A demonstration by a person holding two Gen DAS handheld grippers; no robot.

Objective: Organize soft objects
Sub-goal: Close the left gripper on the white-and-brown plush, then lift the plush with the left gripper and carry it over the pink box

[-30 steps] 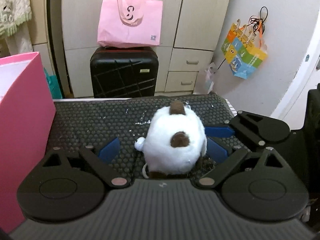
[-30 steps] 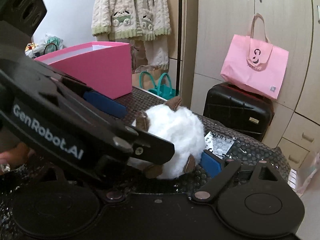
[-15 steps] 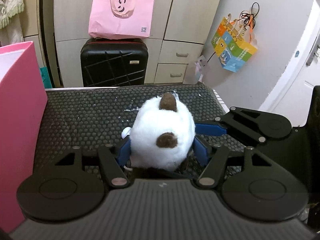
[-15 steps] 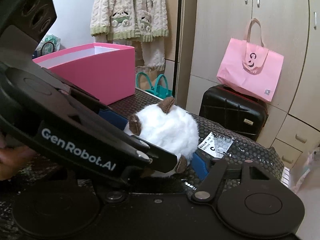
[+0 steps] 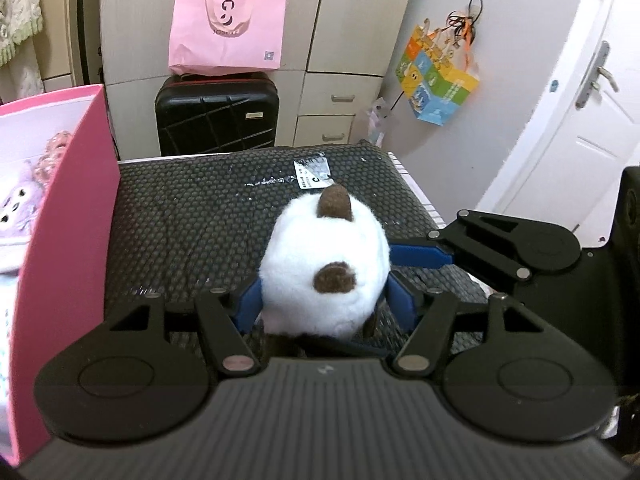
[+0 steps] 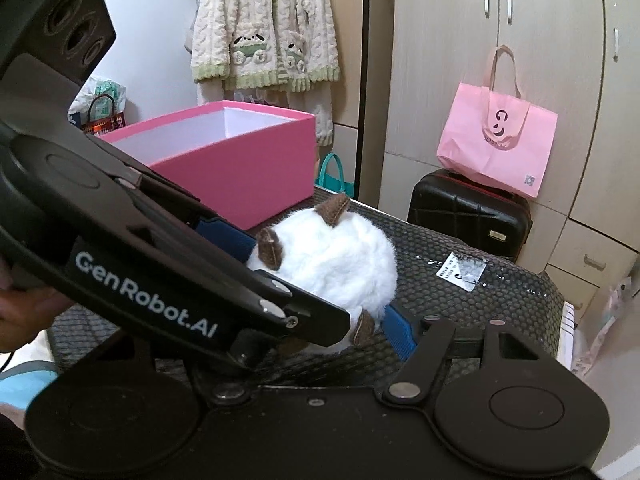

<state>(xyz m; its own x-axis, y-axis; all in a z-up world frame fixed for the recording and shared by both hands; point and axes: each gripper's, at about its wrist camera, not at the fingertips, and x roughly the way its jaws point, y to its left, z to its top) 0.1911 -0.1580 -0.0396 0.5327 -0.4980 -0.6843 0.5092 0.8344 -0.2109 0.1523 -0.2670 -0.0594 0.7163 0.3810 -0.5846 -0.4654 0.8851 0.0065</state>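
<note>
Plush toy (image 5: 320,264) — newly off mat (image 5: 192,232)

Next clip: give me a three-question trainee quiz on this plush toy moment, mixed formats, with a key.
1. True or false: the left gripper has its blue pads pressed on the white plush toy.
2. Multiple choice: what stands on the black suitcase? A) a pink tote bag B) a green backpack C) a stack of books
3. Short answer: which open container beside the black mat already has plush toys in it?

Key
1. True; the right gripper also presses the toy.
2. A, the pink tote bag.
3. The pink box.
</note>
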